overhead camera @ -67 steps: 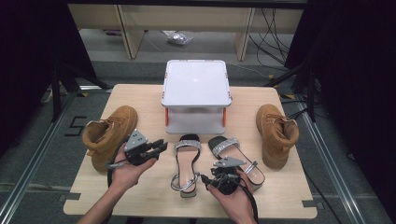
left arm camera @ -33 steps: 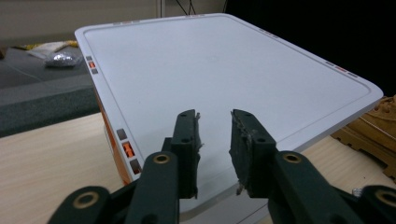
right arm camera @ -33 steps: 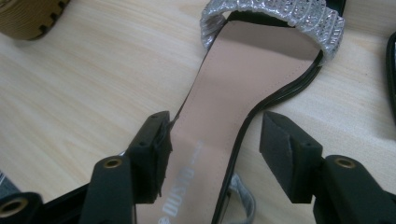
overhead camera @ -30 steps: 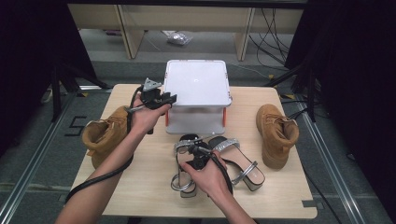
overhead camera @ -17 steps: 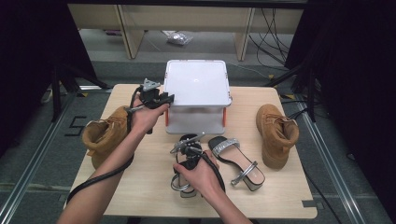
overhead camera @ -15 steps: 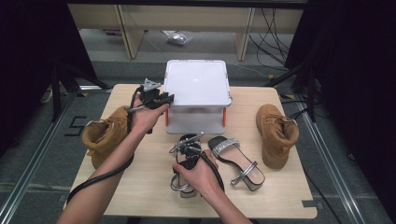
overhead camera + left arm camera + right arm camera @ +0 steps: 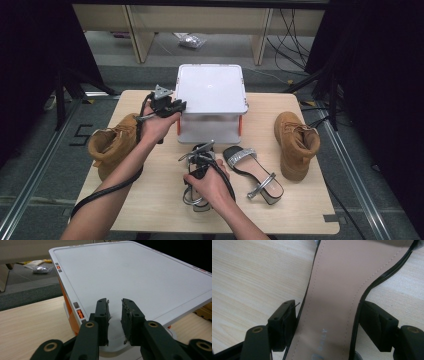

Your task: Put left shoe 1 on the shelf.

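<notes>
A black strappy sandal (image 7: 196, 196) lies on the wooden table (image 7: 150, 210), and my right gripper (image 7: 199, 159) hovers over it, open. In the right gripper view the jaws straddle its tan insole (image 7: 332, 290), one on each side at the edges, with my right gripper (image 7: 328, 313) wide apart. The second sandal (image 7: 254, 173), with a glittery strap, lies just to the right. My left gripper (image 7: 169, 106) is at the front left corner of the white lid (image 7: 211, 90) of an orange-trimmed box. Over that lid (image 7: 130, 272), my left gripper (image 7: 114, 312) shows a narrow gap holding nothing.
A tan boot (image 7: 111, 144) lies at the table's left edge and its mate (image 7: 297, 142) stands at the right. The box sits at the back middle. Bare tabletop (image 7: 249, 272) lies left of the sandal. Cables trail from both grippers.
Since 2.2 s ago the left gripper rose from the table front to the box lid's corner and stayed. The right gripper moved left onto the left sandal and settled lower over it.
</notes>
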A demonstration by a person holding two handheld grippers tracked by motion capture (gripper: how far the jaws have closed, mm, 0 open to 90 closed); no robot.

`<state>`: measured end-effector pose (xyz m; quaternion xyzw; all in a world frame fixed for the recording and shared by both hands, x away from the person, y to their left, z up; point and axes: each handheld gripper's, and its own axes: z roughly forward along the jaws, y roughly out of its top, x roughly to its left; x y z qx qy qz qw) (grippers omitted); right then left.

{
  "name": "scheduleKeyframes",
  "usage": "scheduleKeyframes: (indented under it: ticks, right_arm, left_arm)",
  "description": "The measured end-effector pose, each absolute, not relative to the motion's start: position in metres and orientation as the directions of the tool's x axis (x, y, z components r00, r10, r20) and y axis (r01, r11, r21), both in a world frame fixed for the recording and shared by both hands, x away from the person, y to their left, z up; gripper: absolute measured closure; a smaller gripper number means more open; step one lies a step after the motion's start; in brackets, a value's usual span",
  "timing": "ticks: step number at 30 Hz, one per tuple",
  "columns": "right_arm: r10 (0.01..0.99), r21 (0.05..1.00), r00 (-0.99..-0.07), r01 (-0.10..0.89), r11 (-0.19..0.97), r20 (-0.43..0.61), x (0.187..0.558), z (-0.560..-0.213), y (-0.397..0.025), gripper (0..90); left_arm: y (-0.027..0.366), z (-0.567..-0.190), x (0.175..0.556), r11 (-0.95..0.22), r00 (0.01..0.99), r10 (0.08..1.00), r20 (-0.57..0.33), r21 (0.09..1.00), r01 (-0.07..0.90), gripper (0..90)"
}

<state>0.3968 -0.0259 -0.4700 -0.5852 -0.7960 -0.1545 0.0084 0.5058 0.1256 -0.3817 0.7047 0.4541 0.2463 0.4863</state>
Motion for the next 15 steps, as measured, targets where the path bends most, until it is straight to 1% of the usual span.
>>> scheduleKeyframes:
  ticks: [1, 2, 3, 4, 5, 7, 8, 9, 10, 11, 12, 13, 15]
  right_arm:
    - [0.927, 0.209, -0.316, 0.939, 0.274, 0.204, 0.399, -0.469, -0.028, 32.8]
    - [0.927, 0.209, -0.316, 0.939, 0.274, 0.204, 0.399, -0.469, -0.028, 32.8]
    - [0.913, 0.192, -0.367, 0.923, 0.333, 0.181, 0.401, -0.467, -0.032, 36.0]
    - [0.912, 0.18, -0.368, 0.924, 0.337, 0.182, 0.401, -0.465, -0.033, 37.5]
    - [0.901, 0.174, -0.405, 0.909, 0.379, 0.157, 0.401, -0.463, -0.036, 39.2]
    - [0.889, 0.184, -0.445, 0.888, 0.422, 0.107, 0.398, -0.461, -0.04, 41.9]
    - [0.889, 0.184, -0.445, 0.888, 0.422, 0.107, 0.398, -0.461, -0.04, 41.9]
    - [0.848, 0.206, -0.528, 0.836, 0.508, 0.05, 0.4, -0.462, -0.045, 42.6]
    - [0.855, 0.189, -0.513, 0.849, 0.493, 0.074, 0.399, -0.462, -0.044, 42.5]
    - [0.855, 0.189, -0.513, 0.849, 0.493, 0.074, 0.399, -0.462, -0.044, 42.5]
    - [0.844, 0.184, -0.532, 0.838, 0.514, 0.064, 0.4, -0.461, -0.044, 42.2]
    - [0.848, 0.177, -0.528, 0.839, 0.514, 0.043, 0.399, -0.461, -0.041, 40.6]
    - [0.85, 0.177, -0.524, 0.842, 0.509, 0.051, 0.4, -0.464, -0.04, 37.2]
  left_arm:
    - [0.126, -0.381, 0.506, -0.112, 0.465, 0.88, -0.099, 0.908, 0.404, 76.2]
    - [0.126, -0.381, 0.506, -0.112, 0.465, 0.88, -0.099, 0.908, 0.404, 76.4]
    - [0.127, -0.381, 0.506, -0.114, 0.467, 0.879, -0.098, 0.907, 0.406, 76.7]
    - [0.127, -0.381, 0.506, -0.112, 0.467, 0.878, -0.102, 0.907, 0.407, 76.8]
    - [0.127, -0.381, 0.506, -0.111, 0.469, 0.877, -0.104, 0.906, 0.408, 76.9]
    - [0.128, -0.381, 0.506, -0.111, 0.471, 0.876, -0.104, 0.907, 0.407, 77.2]
    - [0.128, -0.381, 0.506, -0.111, 0.471, 0.876, -0.104, 0.907, 0.407, 77.2]
    - [0.128, -0.382, 0.505, -0.107, 0.471, 0.876, -0.107, 0.908, 0.406, 77.2]
    - [0.128, -0.382, 0.505, -0.108, 0.472, 0.875, -0.108, 0.907, 0.407, 77.2]
    - [0.128, -0.382, 0.505, -0.108, 0.472, 0.875, -0.108, 0.907, 0.407, 77.2]
    - [0.128, -0.381, 0.505, -0.109, 0.472, 0.875, -0.107, 0.906, 0.408, 77.2]
    - [0.128, -0.381, 0.506, -0.108, 0.473, 0.874, -0.111, 0.905, 0.411, 77.2]
    - [0.128, -0.38, 0.506, -0.112, 0.475, 0.873, -0.109, 0.904, 0.413, 77.2]
